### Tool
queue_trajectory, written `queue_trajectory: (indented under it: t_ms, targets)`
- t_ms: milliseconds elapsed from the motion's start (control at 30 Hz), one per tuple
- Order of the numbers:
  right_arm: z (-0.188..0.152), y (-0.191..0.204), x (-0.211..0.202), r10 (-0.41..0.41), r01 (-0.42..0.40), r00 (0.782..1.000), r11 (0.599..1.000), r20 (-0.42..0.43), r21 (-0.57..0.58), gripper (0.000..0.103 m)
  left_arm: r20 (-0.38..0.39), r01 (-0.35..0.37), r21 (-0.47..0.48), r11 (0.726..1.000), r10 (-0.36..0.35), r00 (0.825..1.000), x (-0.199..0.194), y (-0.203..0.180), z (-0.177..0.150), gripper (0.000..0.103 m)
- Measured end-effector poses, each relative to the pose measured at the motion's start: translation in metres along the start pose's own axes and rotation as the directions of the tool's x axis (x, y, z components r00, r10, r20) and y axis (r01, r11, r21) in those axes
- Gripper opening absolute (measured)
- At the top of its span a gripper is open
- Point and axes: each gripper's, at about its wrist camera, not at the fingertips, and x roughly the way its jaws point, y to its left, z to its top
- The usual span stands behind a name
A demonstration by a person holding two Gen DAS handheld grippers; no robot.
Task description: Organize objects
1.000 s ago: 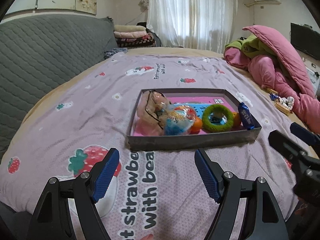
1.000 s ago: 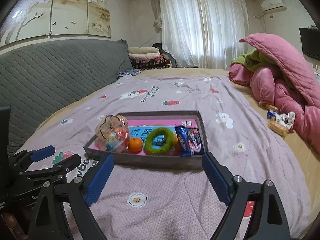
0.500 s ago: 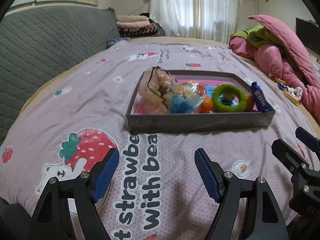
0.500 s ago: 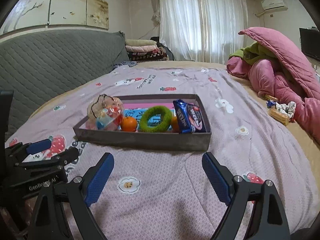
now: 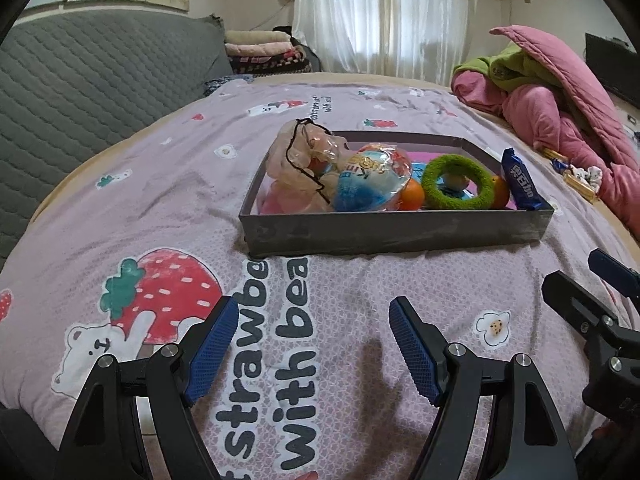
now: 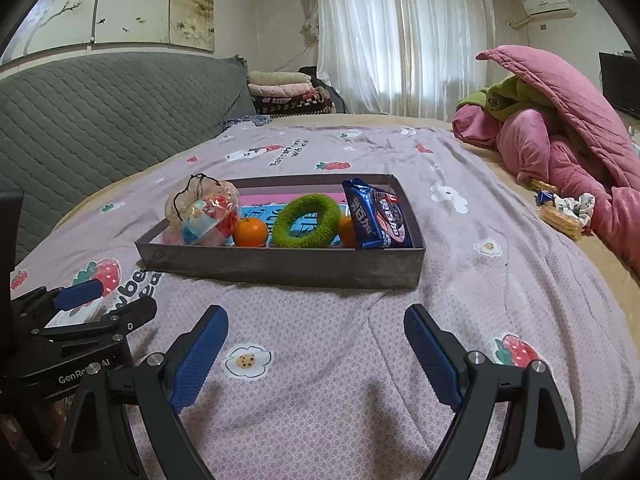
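**Tray of odds and ends on the bed, both grippers low in front**

A shallow grey tray [image 6: 280,266] sits mid-bed on the strawberry-print sheet [image 5: 160,208]. It holds a drawstring pouch [image 6: 196,196], a clear toy capsule [image 5: 372,180], two oranges, a green ring [image 6: 308,222] and a blue biscuit packet [image 6: 376,216]. The left gripper [image 5: 310,344] and the right gripper [image 6: 316,356] tilt downward, fingers spread wide, empty. Both have sunk closer to the sheet than a second ago.

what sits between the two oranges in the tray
The green ring lies between the left orange and the right orange; clearest in the right wrist view.
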Motion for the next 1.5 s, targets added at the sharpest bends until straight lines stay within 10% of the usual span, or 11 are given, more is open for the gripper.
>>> queue_trajectory:
  t_ms: [1500]
  targets:
    - [-0.016, 0.003, 0.019, -0.016, 0.016, 0.998, 1.000, -0.060, 0.003, 0.090, -0.024, 0.009, -0.026, 1.000, -0.009, 1.000, 0.015, 0.003, -0.005, 0.079]
